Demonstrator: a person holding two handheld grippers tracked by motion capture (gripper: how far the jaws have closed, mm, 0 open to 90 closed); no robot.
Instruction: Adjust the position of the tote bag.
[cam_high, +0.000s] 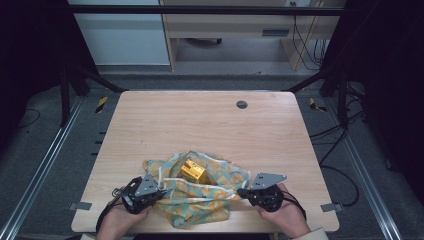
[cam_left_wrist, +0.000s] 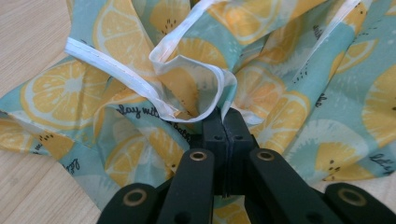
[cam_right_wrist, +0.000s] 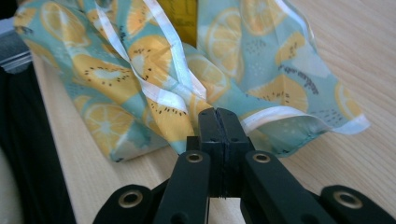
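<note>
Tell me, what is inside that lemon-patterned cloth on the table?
A yellow box sits in the middle of the cloth, its top showing. Its lower part is covered by folds, so anything under it cannot be seen. Each claw, left and right, pinches an edge.

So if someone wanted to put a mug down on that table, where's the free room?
The far half of the table is bare, save a small grey cap. The near edge is crowded: lemon-print cloth, yellow box, and both hand-held grippers.
</note>
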